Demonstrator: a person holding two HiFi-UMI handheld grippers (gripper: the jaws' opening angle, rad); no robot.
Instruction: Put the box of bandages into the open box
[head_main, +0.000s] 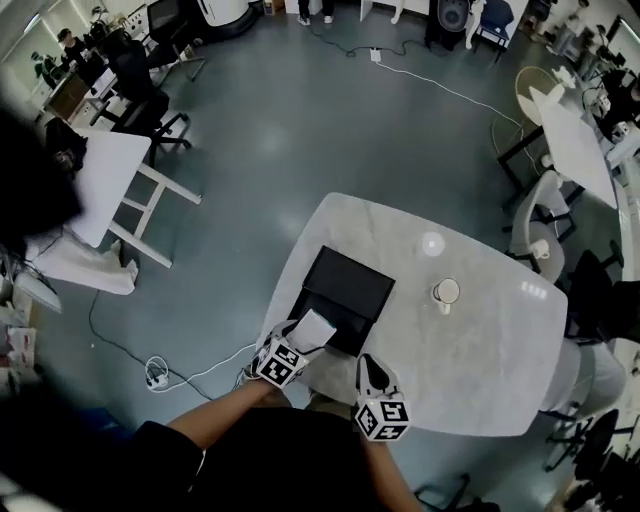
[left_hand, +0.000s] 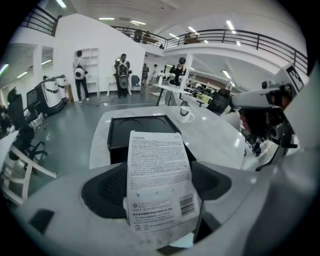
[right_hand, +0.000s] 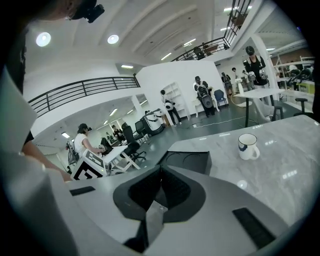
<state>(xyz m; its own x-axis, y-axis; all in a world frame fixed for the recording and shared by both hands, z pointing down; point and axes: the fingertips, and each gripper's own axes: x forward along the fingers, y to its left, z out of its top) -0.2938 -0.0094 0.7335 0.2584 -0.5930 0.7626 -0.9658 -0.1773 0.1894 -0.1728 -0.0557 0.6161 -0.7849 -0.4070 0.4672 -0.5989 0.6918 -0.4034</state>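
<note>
Over black box (head_main: 347, 288) near edge, left tongs (head_main: 296, 346) grip bandage box (left_hand: 159, 172); right tongs (right_hand: 159, 194) look clenched, empty, above tabletop (head_main: 480, 345).

Open-plan lab or office hall on two levels. Grey sealed floor (head_main: 330, 130); white desks (head_main: 100, 180) with black swivel chairs (head_main: 150, 108); pale stone-look counter (head_main: 480, 340); loose cables (head_main: 440, 88) and a power strip (head_main: 155, 373) on the floor; railed mezzanine (left_hand: 235, 36); recessed ceiling lights (right_hand: 43, 39); white shelving (left_hand: 96, 61); several people (left_hand: 121, 72) standing about.
</note>
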